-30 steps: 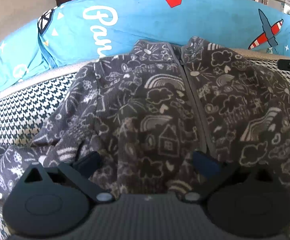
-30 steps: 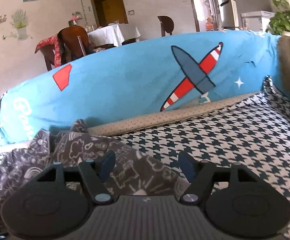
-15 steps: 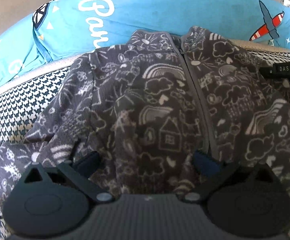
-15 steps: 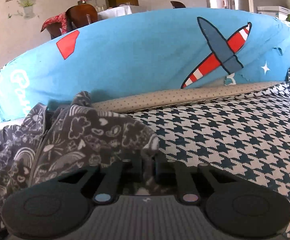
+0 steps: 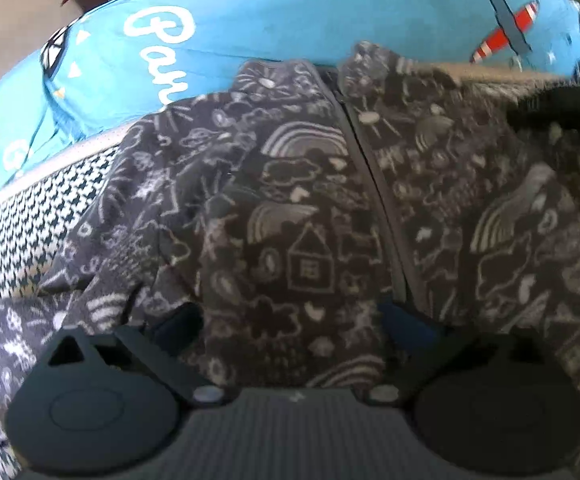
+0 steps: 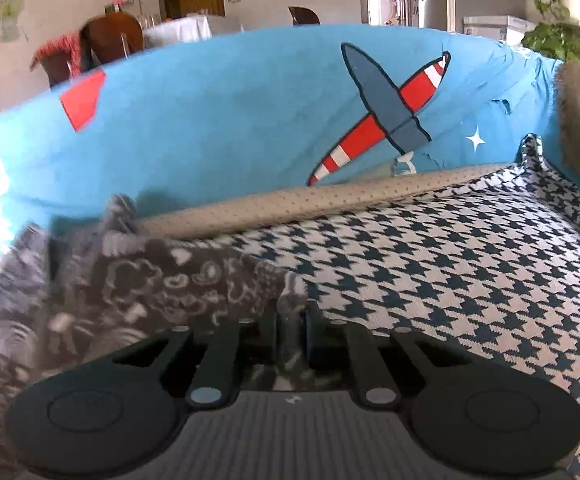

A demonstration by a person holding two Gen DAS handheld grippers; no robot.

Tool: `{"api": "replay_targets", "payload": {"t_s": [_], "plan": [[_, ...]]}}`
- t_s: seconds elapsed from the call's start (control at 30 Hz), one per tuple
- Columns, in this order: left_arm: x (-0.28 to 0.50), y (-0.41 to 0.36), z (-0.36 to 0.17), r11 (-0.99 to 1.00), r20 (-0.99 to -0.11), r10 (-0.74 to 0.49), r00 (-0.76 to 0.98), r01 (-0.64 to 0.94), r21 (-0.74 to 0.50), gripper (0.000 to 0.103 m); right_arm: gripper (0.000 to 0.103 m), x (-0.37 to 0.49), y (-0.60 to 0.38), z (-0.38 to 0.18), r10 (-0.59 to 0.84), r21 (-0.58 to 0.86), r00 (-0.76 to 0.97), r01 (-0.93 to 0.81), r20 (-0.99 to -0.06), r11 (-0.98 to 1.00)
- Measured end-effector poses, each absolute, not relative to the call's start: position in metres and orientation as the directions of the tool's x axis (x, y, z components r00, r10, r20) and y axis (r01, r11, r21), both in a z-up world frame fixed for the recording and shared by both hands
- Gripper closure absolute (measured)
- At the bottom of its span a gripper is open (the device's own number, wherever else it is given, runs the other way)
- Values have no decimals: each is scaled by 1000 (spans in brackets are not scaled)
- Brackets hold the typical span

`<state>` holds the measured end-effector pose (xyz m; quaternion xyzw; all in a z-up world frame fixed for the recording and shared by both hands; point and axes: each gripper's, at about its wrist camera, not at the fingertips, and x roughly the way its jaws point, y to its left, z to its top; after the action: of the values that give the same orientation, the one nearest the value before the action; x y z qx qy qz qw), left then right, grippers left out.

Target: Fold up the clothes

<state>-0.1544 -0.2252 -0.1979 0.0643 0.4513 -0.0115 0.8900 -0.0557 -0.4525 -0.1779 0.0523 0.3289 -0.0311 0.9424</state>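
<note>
Right gripper [image 6: 291, 334]: fingers clenched on the jacket [image 5: 309, 216] edge. Left gripper [image 5: 290, 320]: fingers released, hovering over its front. Jacket: spread zip-up on the houndstooth bed cover [image 6: 429, 272], collar toward the blue bolster [image 6: 230, 128]. Folding judged underway; most remains.

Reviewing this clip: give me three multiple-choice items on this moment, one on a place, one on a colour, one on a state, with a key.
1. Where does the grey patterned jacket lie?
A. on the houndstooth cover
B. on a chair
C. on the floor

2. What colour is the cushion behind it?
A. green
B. blue
C. yellow

3. How are the right tongs?
A. wide open
B. out of view
C. shut on the jacket

Key: 1 A, the jacket spreads over the checked cover; 2 B, the cushion with the plane print is blue; 3 C, its fingers pinch a fold of fabric, while the left tongs stand open.
</note>
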Motion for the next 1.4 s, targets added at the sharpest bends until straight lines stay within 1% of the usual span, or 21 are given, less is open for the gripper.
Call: {"api": "replay_targets", "payload": {"t_s": [0.13, 0.3, 0.37, 0.5, 0.63, 0.77, 0.97, 1.07, 1.13, 1.17, 1.2, 1.3, 1.4], "plan": [[-153, -226, -198, 989, -794, 52, 605, 82, 127, 0, 81, -74, -454, -163, 10, 100, 790, 65, -613, 993], [-166, -232, -191, 980, -744, 93, 662, 73, 187, 0, 67, -110, -461, -144, 31, 106, 804, 40, -593, 994], [-176, -233, -186, 978, -724, 92, 684, 74, 194, 0, 64, -126, -468, -138, 35, 115, 806, 42, -591, 992], [-197, -232, -176, 985, -708, 41, 705, 92, 148, 0, 58, -163, -489, -129, 17, 138, 806, 80, -592, 987], [-219, -232, -169, 987, -683, 15, 730, 97, 125, 0, 56, -196, -506, -127, -18, 146, 795, 134, -606, 980], [-241, -228, -164, 988, -662, 12, 749, 93, 123, 0, 46, -226, -518, -129, -57, 138, 780, 182, -623, 974], [-265, -216, -162, 994, -661, 1, 750, 69, 80, 0, 44, -272, -537, -131, -115, 124, 754, 254, -647, 959], [-271, -209, -166, 997, -671, 17, 742, 40, 69, 0, 43, -291, -545, -134, -121, 149, 747, 284, -654, 947], [-275, -204, -167, 998, -673, 28, 739, 19, 63, 0, 41, -303, -550, -136, -120, 171, 744, 302, -657, 938], [-278, -202, -167, 998, -674, 31, 738, 10, 57, 0, 36, -309, -552, -138, -120, 182, 743, 313, -659, 932], [-280, -199, -168, 999, -675, 31, 737, 2, 49, 0, 33, -314, -554, -140, -127, 187, 738, 328, -663, 926], [-285, -195, -170, 999, -682, 32, 731, -12, 35, 0, 32, -330, -559, -149, -157, 192, 715, 382, -681, 904], [-291, -195, -173, 999, -688, 31, 725, -15, 30, 0, 32, -338, -559, -157, -152, 208, 700, 401, -697, 892]]}}
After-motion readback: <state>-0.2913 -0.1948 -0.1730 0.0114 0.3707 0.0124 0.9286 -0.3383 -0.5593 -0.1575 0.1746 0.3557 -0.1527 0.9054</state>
